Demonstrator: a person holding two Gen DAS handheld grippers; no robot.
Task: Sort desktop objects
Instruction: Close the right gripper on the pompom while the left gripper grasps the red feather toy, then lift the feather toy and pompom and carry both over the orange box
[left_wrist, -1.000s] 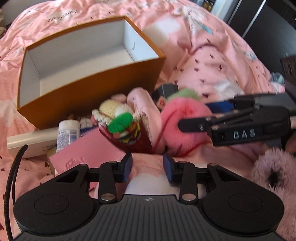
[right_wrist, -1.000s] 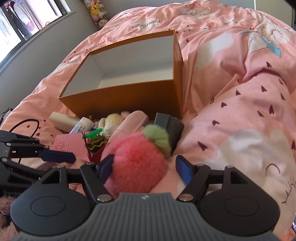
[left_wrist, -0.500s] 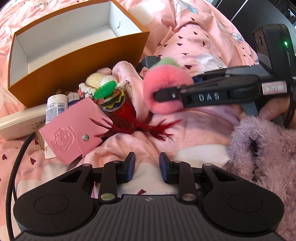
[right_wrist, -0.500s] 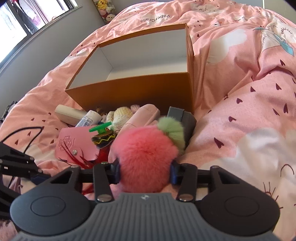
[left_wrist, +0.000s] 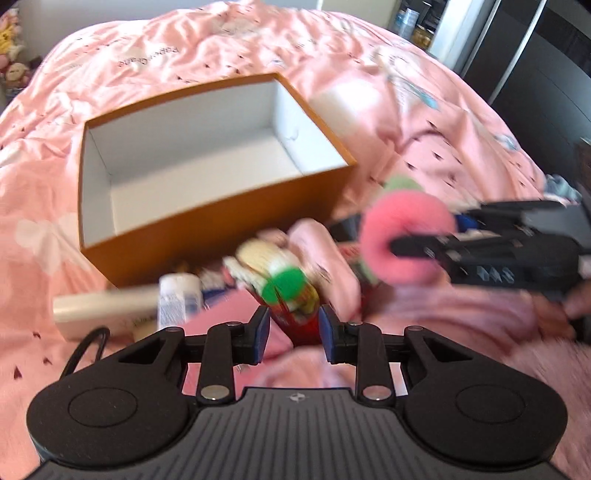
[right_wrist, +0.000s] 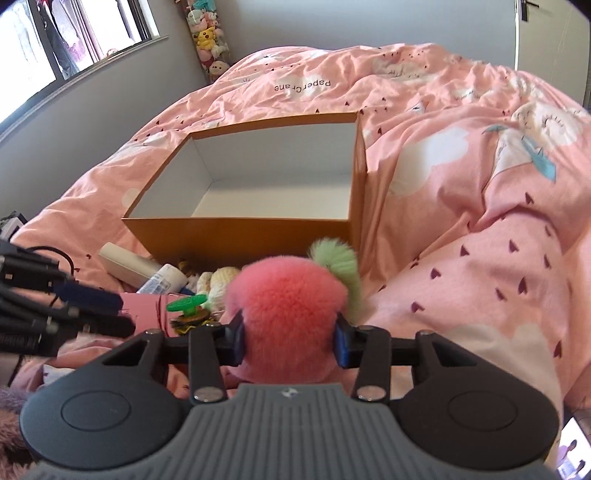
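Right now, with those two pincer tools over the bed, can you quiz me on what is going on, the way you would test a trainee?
1. What sits between the fingers of the right gripper? A: a white tube. B: the pink pompom. C: a black charger.
2. True or false: the orange box already has things in it.
3. Where does the small white bottle lie, relative to the box?

Key
1. B. The jaws have just been closing and now pinch the pompom from both sides.
2. False. Only its bare white inside shows.
3. Outside the box, on the pink bedspread by its near wall.
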